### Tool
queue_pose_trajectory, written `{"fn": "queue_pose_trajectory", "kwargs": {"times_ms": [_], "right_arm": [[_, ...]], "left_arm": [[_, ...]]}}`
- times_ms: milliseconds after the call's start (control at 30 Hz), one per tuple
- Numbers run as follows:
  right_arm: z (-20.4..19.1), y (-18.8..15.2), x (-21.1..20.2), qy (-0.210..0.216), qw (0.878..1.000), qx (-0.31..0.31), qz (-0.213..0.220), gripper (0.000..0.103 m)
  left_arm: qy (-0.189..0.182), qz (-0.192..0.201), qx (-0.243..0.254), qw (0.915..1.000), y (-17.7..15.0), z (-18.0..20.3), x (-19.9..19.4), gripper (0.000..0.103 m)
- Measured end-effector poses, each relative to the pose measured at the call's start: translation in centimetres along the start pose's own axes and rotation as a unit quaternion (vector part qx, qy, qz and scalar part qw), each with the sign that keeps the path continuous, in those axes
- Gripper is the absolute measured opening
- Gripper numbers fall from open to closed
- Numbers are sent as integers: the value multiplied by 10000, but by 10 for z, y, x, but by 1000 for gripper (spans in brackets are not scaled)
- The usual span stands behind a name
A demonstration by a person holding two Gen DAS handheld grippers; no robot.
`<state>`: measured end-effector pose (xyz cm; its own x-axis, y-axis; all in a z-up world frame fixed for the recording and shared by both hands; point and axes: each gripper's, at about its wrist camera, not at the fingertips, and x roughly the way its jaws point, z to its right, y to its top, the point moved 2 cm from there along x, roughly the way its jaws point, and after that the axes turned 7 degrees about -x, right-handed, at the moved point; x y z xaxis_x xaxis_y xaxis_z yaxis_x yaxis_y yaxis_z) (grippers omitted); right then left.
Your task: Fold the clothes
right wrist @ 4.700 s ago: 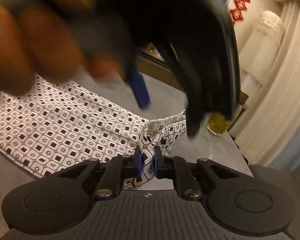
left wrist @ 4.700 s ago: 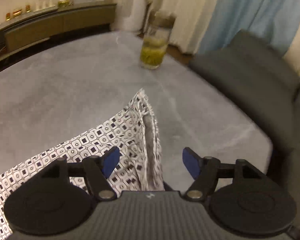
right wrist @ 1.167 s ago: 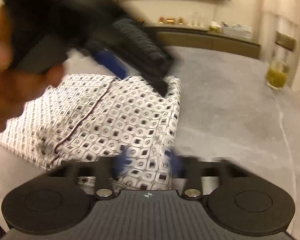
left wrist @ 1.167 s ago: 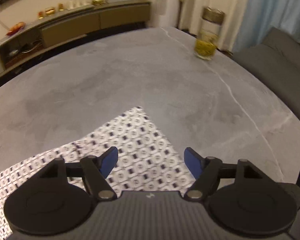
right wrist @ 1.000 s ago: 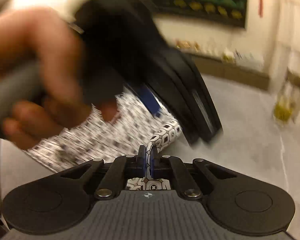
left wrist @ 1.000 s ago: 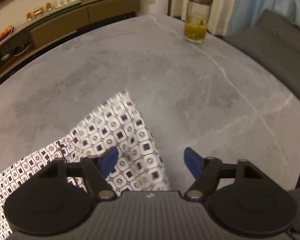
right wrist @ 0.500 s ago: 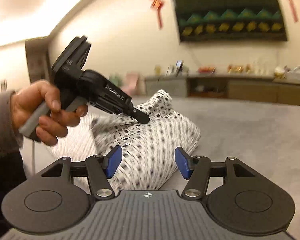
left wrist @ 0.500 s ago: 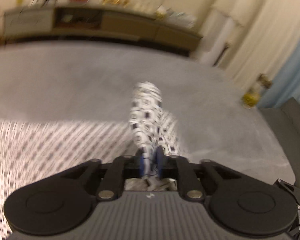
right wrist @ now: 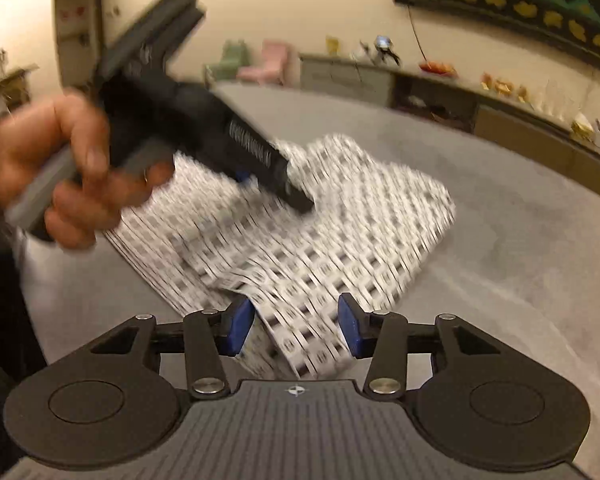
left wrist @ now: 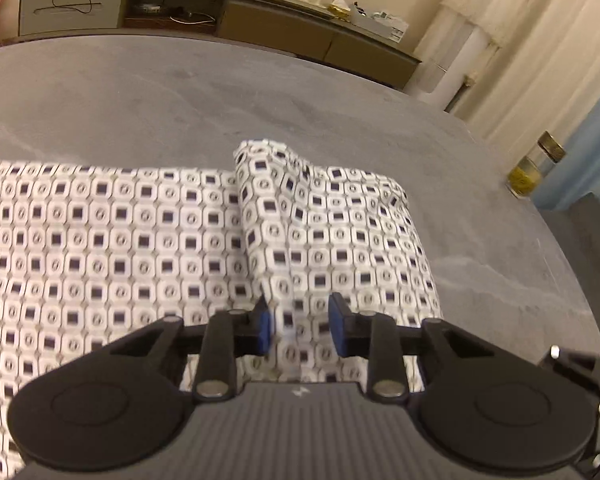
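Note:
A white garment with a black square pattern [left wrist: 140,248] lies on the grey table [left wrist: 140,92], its right end folded over into a raised ridge [left wrist: 268,208]. It also shows blurred in the right wrist view [right wrist: 340,232]. My left gripper [left wrist: 299,330] is open just above the fold, with cloth between the blue pads but not pinched. My right gripper [right wrist: 296,328] is open over the near edge of the garment. The left gripper, held by a hand, appears in the right wrist view [right wrist: 204,140] above the cloth.
A glass jar with yellow-green contents [left wrist: 534,172] stands at the table's far right edge. A long low cabinet [left wrist: 260,12] runs along the wall behind the table. Curtains hang at the right. A dark sofa [left wrist: 596,216] is beyond the table edge.
My left gripper was shut on the garment's fold half a second ago and has opened. The fold now lies lower on the table. My right gripper stays open and has moved closer over the cloth.

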<state>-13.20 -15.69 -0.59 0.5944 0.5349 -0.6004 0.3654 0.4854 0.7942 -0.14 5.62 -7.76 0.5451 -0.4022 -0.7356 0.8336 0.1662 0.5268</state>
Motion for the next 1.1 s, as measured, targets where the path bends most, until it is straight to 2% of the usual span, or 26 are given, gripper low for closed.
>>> {"fn": "queue_pose_trajectory", "kwargs": {"times_ms": [33, 100, 133, 167, 267, 333, 433, 500, 533, 567, 600, 633, 700, 767, 800, 833, 867, 933, 1100], "right_arm": [[-4, 1, 1, 41, 9999, -106, 19, 51], [-11, 2, 8, -31, 9992, -373, -168, 49], [-13, 2, 12, -124, 9982, -509, -304, 43], [-12, 1, 14, -300, 9965, -630, -449, 23], [0, -1, 8, -574, 9944, -667, -582, 17], [7, -6, 4, -575, 9950, -568, -585, 17], [13, -11, -2, -435, 9960, -498, -595, 17], [13, -8, -10, 30, 9978, -450, -477, 22], [13, -6, -15, 272, 9980, -403, -392, 29], [16, 0, -26, 586, 9981, -173, -100, 38], [20, 5, -35, 877, 9960, 60, 186, 42], [26, 9, -39, 1001, 9936, 312, 424, 47], [37, 17, -46, 1211, 9857, 802, 852, 47], [41, 17, -24, 853, 9895, 1058, 494, 46], [38, 13, -9, 611, 9928, 1028, 100, 43], [32, 8, 5, 436, 9946, 888, -302, 38], [27, 4, 18, 268, 9947, 730, -667, 39], [10, 6, 21, 53, 9967, 175, -789, 40], [4, 21, 15, -351, 9969, -128, -686, 40]], "left_arm": [[-87, -16, -90, 9999, -2, -2, 0, 11], [-194, 0, -335, 9993, -4, -10, -3, 5], [-257, 5, -488, 9985, -4, -14, -7, 3], [-325, 12, -620, 9975, -5, -15, -12, 3], [-500, 10, -838, 9952, -7, -16, -21, 3], [-544, -42, -857, 9948, -9, -17, -20, 3], [-394, -203, -696, 9966, -13, -21, -8, 4], [-340, -144, -597, 9975, -12, -21, -6, 7], [-326, -105, -555, 9979, -12, -22, -6, 12], [-344, -29, -511, 9981, -11, -21, -9, 17], [-371, 59, -467, 9982, -9, -19, -12, 28], [-338, 159, -422, 9984, -8, -19, -15, 32], [-192, 347, -317, 9987, -4, -17, -17, 31], [22, 502, -189, 9986, 2, -14, -11, 27], [193, 562, -103, 9982, 5, -13, -6, 16], [315, 560, -91, 9979, 7, -15, -1, 14], [416, 541, -105, 9976, 9, -18, 4, 14], [383, 561, -207, 9975, 11, -22, 0, 13], [354, 686, -353, 9964, 11, -28, -38, 18]]}}
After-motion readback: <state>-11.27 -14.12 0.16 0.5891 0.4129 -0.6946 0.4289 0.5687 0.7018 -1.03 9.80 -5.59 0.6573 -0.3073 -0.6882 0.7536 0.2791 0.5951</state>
